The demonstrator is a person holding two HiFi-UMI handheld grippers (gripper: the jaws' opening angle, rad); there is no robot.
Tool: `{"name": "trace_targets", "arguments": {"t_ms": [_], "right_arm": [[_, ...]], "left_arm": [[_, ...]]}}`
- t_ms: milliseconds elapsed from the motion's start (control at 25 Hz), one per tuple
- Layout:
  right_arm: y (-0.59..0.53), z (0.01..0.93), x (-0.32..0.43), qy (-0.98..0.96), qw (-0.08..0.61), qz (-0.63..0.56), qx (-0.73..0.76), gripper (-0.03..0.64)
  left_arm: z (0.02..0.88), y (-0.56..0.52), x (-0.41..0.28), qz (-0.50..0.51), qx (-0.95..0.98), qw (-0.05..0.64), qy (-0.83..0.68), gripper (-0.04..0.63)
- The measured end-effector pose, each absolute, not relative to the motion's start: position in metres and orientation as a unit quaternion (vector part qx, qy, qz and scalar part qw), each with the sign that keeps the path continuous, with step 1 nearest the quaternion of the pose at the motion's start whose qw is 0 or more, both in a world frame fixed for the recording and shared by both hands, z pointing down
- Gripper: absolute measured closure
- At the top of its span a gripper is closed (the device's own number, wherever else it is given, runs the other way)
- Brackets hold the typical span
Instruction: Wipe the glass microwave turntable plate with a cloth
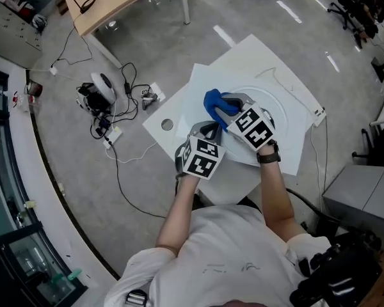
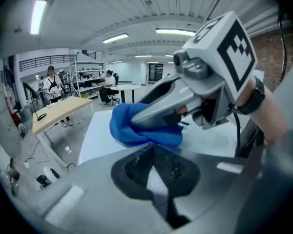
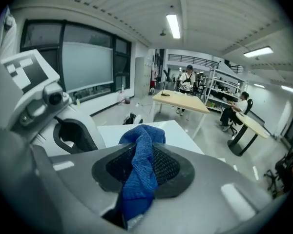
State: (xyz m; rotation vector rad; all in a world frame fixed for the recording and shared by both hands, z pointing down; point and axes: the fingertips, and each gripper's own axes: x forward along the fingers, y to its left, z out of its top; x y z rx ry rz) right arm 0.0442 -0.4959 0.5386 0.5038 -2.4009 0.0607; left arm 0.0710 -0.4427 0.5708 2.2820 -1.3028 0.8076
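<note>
**Item 1. Turntable plate point(image 1: 276, 111).** A clear glass disc, laid flat on the white table point(image 1: 159, 116). This was judged to be so that its upper face could be pressed on and rubbed.

**Item 2. Cloth point(image 1: 212, 100).** Blue and bunched, it was carried over the plate's left part. A wad was seen protruding beyond the jaw tips and was judged to serve as the wiping pad. Contact between cloth and glass could not be confirmed.

**Item 3. Right gripper point(image 1: 221, 109).** It was angled down across the plate, with its jaws clamped on the cloth, a fold of which was pinched between the pads.

**Item 4. Left gripper point(image 1: 203, 132).** It was set at the plate's near rim. Its jaws were drawn almost together on a thin pale edge, judged to be that rim. The plate was apparently pinned this way against sliding or spinning under the wiping.
</note>
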Motion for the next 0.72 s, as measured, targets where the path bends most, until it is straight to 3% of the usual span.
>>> {"name": "trace_targets", "arguments": {"t_ms": [240,720], "right_arm": [[-0.539,0.542,0.066,-0.885,0.388,-0.035,0.254,0.522],[-0.577,0.54,0.238,-0.798,0.417,0.045,0.433,0.522]], "left_arm": [[0.572,-0.442,0.067,0.284,0.808,0.205,-0.473,0.594],[0.574,-0.443,0.063,0.282,0.813,0.201,-0.469,0.594]]}}
